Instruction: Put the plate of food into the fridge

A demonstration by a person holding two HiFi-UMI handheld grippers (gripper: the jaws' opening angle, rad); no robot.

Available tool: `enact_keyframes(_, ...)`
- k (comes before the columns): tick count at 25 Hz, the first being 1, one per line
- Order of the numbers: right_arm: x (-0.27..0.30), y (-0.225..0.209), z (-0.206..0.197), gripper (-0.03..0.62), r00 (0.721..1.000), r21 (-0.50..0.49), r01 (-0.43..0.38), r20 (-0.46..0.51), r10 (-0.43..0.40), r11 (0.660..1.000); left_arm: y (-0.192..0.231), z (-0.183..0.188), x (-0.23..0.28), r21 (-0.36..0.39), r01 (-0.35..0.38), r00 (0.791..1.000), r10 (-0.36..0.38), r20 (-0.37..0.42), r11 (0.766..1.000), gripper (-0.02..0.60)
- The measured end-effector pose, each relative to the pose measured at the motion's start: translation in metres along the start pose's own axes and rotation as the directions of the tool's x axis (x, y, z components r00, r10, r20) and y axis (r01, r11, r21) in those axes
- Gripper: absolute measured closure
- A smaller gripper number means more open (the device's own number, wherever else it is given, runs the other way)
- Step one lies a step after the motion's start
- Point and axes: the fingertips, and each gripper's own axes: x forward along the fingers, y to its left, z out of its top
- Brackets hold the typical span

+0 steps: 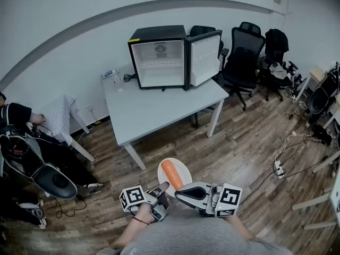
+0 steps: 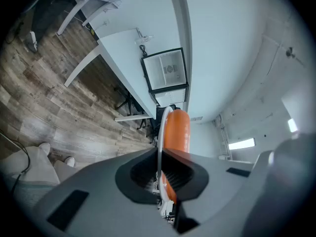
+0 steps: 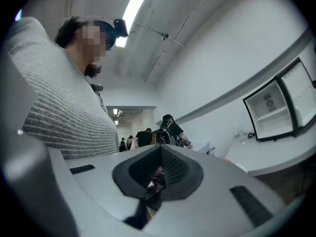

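Note:
A white plate [image 1: 175,170] carrying a long orange piece of food [image 1: 171,173] is held low over the wooden floor, well short of the table. My left gripper [image 1: 162,187] is shut on the plate's near rim. In the left gripper view the plate [image 2: 159,147] shows edge-on between the closed pads, with the orange food [image 2: 176,130] beyond them. My right gripper [image 1: 179,193] sits just right of the plate, shut and empty [image 3: 159,148]. The small black fridge [image 1: 158,57] stands on the white table [image 1: 154,110], its door [image 1: 204,57] swung open to the right.
Black office chairs [image 1: 241,57] crowd the area right of the table. A power strip and cables [image 1: 279,166] lie on the floor at right. At left are a small white side table [image 1: 58,118], a chair base [image 1: 50,180] and a person's arm [image 1: 18,115].

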Motion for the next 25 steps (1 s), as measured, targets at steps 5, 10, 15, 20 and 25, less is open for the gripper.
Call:
enact_keyframes(5, 0.007, 0.008, -0.004, 0.58, 1.0, 0.021, -0.009, 0.01, 0.009, 1.0, 0.003, -0.002, -0.011, 0.005, -0.023, 1.0, 0.023, -0.007, 1.0, 0.557)
enact_keyframes(10, 0.013, 0.012, -0.007, 0.582, 1.0, 0.025, -0.025, 0.002, 0.025, 0.999, 0.004, -0.002, -0.016, 0.007, -0.022, 1.0, 0.022, -0.004, 1.0, 0.557)
enact_keyframes(15, 0.02, 0.011, -0.007, 0.58, 0.999, 0.029, -0.042, -0.002, 0.042, 0.999, 0.005, 0.004, -0.017, 0.005, -0.022, 1.0, 0.022, -0.001, 1.0, 0.557)
enact_keyframes(20, 0.025, 0.005, -0.006, 0.58, 0.999, 0.04, -0.045, 0.002, 0.045, 0.998, 0.004, 0.011, -0.016, 0.007, -0.021, 1.0, 0.021, 0.0, 1.0, 0.557)
enact_keyframes(25, 0.027, 0.001, 0.004, 0.58, 0.998, 0.054, -0.033, 0.054, 0.03, 0.998, 0.006, 0.015, -0.019, 0.005, -0.023, 1.0, 0.023, 0.001, 1.0, 0.557)
